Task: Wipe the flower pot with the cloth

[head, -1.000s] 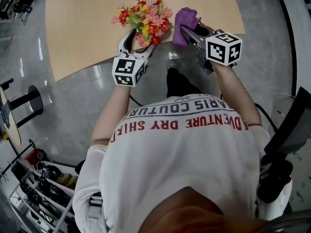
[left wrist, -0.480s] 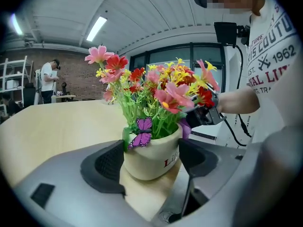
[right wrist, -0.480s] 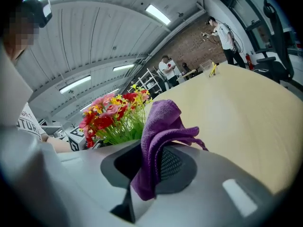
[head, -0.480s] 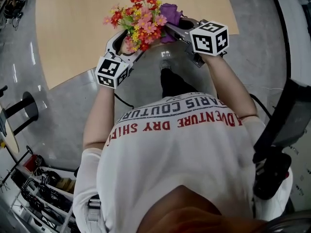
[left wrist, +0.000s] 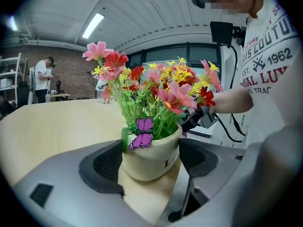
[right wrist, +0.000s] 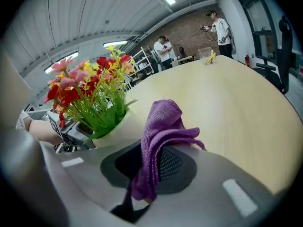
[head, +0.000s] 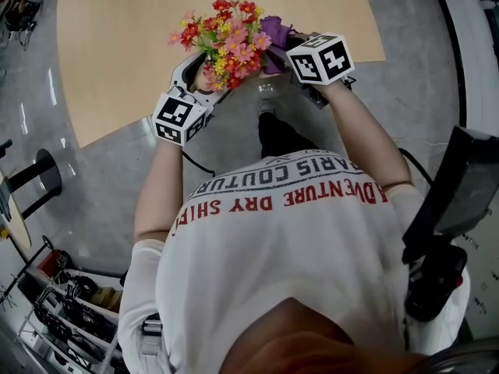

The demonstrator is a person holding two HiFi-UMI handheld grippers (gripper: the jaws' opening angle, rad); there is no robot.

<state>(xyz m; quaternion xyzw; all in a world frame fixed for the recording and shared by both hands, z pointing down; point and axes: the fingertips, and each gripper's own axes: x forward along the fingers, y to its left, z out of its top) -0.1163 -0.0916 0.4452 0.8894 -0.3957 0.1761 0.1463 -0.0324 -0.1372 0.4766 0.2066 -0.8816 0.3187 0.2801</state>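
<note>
A pale wooden bench (head: pixel 117 53) with a curved near edge stands on a glossy grey floor (head: pixel 101 185). A brick wall (right wrist: pixel 189 32) and a ribbed, strip-lit ceiling (left wrist: pixel 142 13) lie beyond. At the bench's near edge sits a cream flower pot (left wrist: pixel 150 150) filled with red, pink and yellow flowers (left wrist: pixel 156 86) — a purple butterfly (left wrist: pixel 143 134) at its rim. The left gripper (left wrist: pixel 152 161) clasps the pot on both sides. Just beside it on the right, the right gripper (right wrist: pixel 151 169) has its jaws closed on a purple cloth (right wrist: pixel 161 126).

The flower pot (left wrist: pixel 151 157) is standing on the table's (head: pixel 117 45) near edge, between your left gripper's (head: pixel 204 75) jaws; your right gripper (head: pixel 284 49) is holding the cloth (right wrist: pixel 163 141) just right of it
</note>
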